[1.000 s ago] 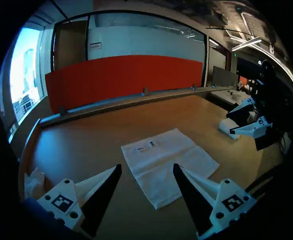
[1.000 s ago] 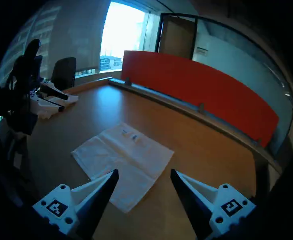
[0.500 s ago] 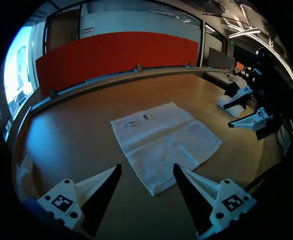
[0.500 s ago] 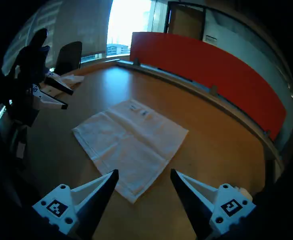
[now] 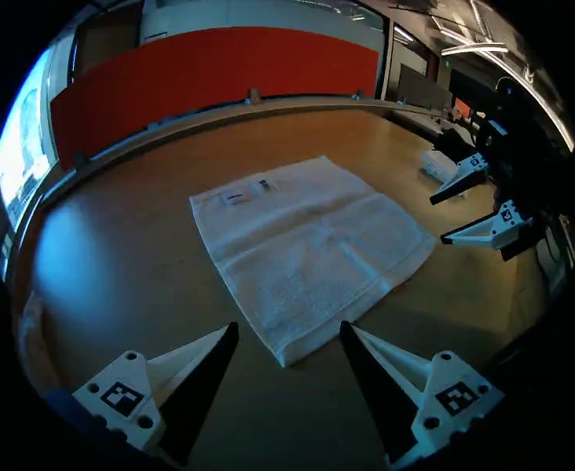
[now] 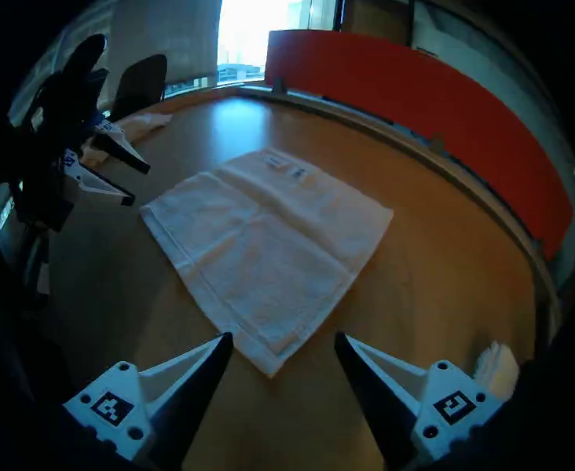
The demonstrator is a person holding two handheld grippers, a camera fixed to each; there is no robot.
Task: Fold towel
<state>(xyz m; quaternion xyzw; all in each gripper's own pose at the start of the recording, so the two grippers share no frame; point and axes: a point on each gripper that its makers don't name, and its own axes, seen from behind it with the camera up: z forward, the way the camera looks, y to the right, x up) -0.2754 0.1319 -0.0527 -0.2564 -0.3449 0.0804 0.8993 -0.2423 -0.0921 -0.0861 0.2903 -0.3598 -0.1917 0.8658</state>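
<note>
The towel [image 5: 311,243] ahead of the jaws is white, the table [image 5: 154,282] brown wood, the partition [image 5: 209,71] beyond red.

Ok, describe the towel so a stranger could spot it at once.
Start at the wooden table by the red partition. The towel lies spread flat in its middle. Unlike the crumpled white cloth at the edge, it's square and creased.

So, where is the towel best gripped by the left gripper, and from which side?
The towel lies flat on the table, so take its near corner, which points between the open fingers of the left gripper. Come in low from the front.
</note>
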